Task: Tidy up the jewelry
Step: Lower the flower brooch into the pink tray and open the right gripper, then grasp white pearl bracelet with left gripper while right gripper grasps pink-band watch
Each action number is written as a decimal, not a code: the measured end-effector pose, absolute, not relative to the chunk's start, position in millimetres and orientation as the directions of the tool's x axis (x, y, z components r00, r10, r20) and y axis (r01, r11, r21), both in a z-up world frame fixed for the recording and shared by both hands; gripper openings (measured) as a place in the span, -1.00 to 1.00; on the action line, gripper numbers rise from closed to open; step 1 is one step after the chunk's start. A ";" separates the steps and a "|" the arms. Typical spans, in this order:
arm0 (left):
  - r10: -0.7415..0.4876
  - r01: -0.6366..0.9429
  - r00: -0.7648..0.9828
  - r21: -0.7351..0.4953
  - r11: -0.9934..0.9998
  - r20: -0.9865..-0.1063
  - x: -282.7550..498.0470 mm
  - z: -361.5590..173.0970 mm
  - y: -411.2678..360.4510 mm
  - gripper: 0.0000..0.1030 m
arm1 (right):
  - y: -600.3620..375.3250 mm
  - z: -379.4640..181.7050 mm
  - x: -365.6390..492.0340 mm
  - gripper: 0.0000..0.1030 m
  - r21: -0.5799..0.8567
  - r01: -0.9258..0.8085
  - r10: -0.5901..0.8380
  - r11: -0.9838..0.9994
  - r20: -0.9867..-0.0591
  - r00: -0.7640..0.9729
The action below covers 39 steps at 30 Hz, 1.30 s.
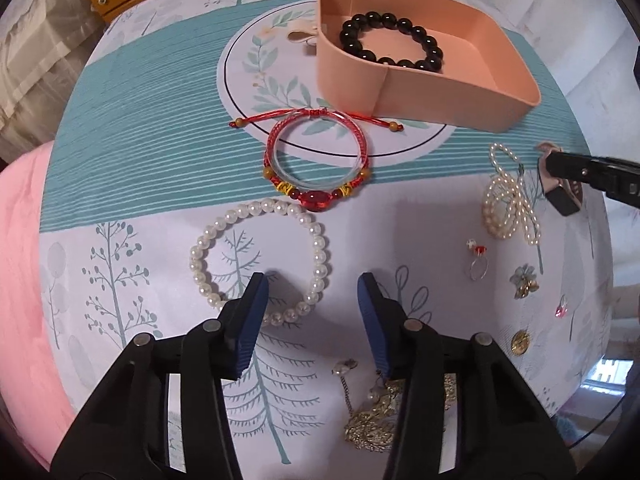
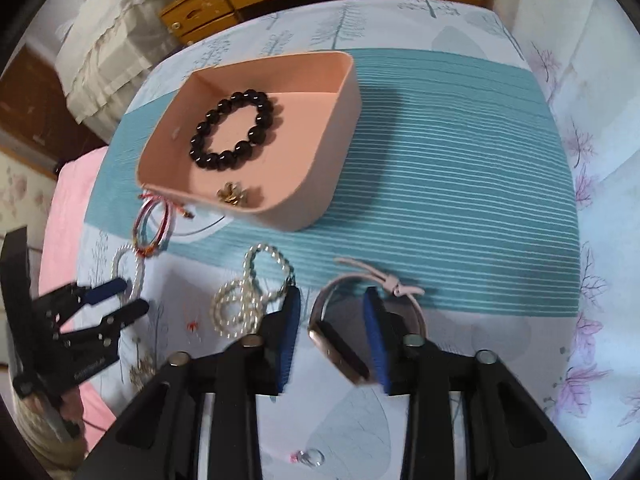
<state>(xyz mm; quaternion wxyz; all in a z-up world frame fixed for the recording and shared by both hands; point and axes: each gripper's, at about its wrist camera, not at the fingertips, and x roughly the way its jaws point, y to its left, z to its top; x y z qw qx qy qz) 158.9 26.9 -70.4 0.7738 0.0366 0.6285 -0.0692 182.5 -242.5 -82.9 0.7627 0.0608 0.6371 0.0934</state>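
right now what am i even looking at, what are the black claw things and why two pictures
They are two hand-held grippers, each with a camera looking along its fingers. One picture is from the left gripper, the other from the right gripper. Both point down at a patterned cloth strewn with jewelry. A pink box already holds a black bead bracelet. The left jaws straddle part of a pearl bracelet without pinching it. The right jaws sit around a watch; whether they grip it is unclear.
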 end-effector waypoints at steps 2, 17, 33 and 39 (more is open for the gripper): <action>-0.058 0.143 0.187 -0.031 0.989 -0.981 162.0 -70.2 25.8 -0.18 | -236.5 -85.2 188.5 -0.65 0.202 -0.063 0.209 0.977 -0.965 0.156; -0.152 0.003 0.210 -0.155 0.988 -0.966 179.5 -41.3 57.3 -0.90 | -226.9 -42.9 178.1 -0.93 0.222 -0.084 0.236 0.971 -0.943 0.234; -0.253 0.078 0.491 -0.248 0.966 -0.833 175.2 103.0 39.9 -0.90 | -211.0 80.5 165.2 -0.93 0.283 -0.183 0.336 0.941 -0.836 0.434; -0.267 0.131 0.550 -0.234 0.963 -0.791 200.0 122.8 0.2 -0.90 | -200.6 94.8 181.9 -0.93 0.325 -0.196 0.379 0.925 -0.793 0.477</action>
